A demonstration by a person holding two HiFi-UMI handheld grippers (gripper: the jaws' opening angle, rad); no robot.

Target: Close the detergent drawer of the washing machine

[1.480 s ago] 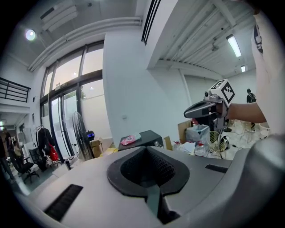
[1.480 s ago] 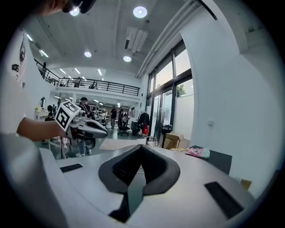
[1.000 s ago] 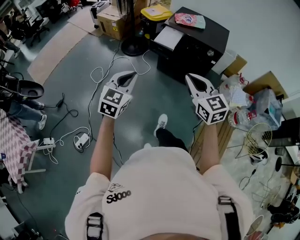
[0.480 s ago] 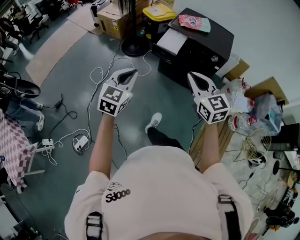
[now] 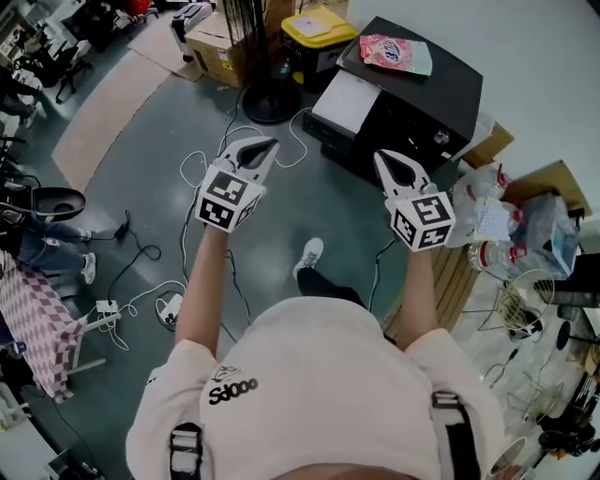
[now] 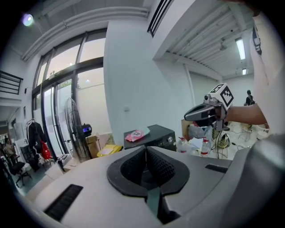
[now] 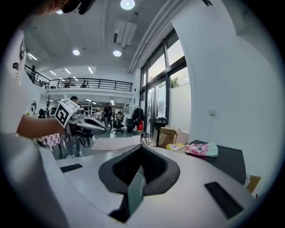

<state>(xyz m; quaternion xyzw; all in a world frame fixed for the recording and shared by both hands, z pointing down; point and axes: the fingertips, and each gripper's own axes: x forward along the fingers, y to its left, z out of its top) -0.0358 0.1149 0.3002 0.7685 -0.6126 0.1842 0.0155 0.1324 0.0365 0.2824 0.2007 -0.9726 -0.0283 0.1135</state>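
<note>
A black washing machine (image 5: 427, 89) stands on the floor ahead, by the white wall. Its white detergent drawer (image 5: 345, 100) sticks out of the front at the left. A pink packet (image 5: 395, 53) lies on its top. My left gripper (image 5: 271, 143) is shut and empty, over the floor to the left of the drawer. My right gripper (image 5: 379, 155) is shut and empty too, just short of the machine's front. In the left gripper view, the machine (image 6: 156, 135) and the right gripper (image 6: 202, 114) show beyond the touching jaws. The right gripper view shows the packet (image 7: 201, 149).
A standing fan's round base (image 5: 270, 98), a yellow-lidded bin (image 5: 314, 26) and a cardboard box (image 5: 214, 42) stand left of the machine. White cables (image 5: 202, 155) and a power strip (image 5: 169, 307) lie on the floor. Bags and bottles (image 5: 497, 220) crowd the right side.
The person has stepped towards the washing machine, so it and the drawer sit nearer to both grippers. Both grippers stay shut and level.
</note>
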